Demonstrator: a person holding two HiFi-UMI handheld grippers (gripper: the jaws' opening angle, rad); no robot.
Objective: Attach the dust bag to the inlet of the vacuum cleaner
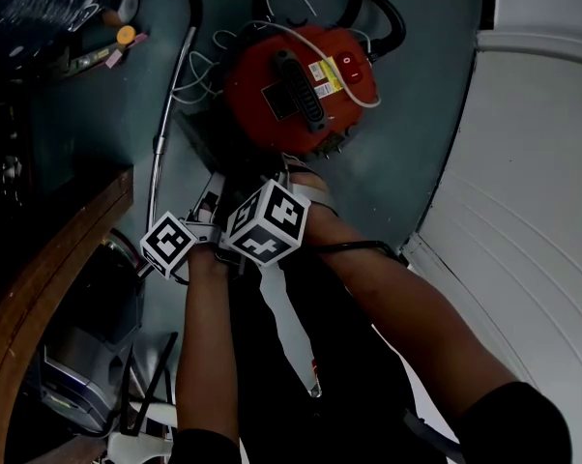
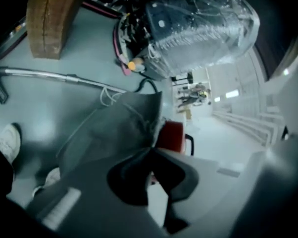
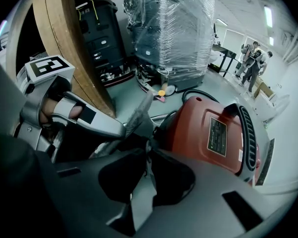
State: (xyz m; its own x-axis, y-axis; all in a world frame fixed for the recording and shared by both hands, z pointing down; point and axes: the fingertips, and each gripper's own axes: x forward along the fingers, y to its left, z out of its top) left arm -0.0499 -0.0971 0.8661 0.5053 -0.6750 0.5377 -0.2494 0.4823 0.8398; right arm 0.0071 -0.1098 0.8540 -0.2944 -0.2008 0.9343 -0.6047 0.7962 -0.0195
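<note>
The red vacuum cleaner lies on the grey floor just beyond both hands, its black handle facing up. The grey fabric dust bag hangs between the two grippers. My left gripper is shut on the bag's edge, with the red body just behind the jaw tips. My right gripper is shut on the same bag beside the vacuum, and the left gripper shows close at its left. In the head view the marker cubes hide the jaws and bag. The inlet is not visible.
A metal vacuum wand and black hose lie on the floor around the vacuum. A wooden table edge curves at left, a plastic-wrapped machine stands behind, and a white surface lies at right. People stand far off.
</note>
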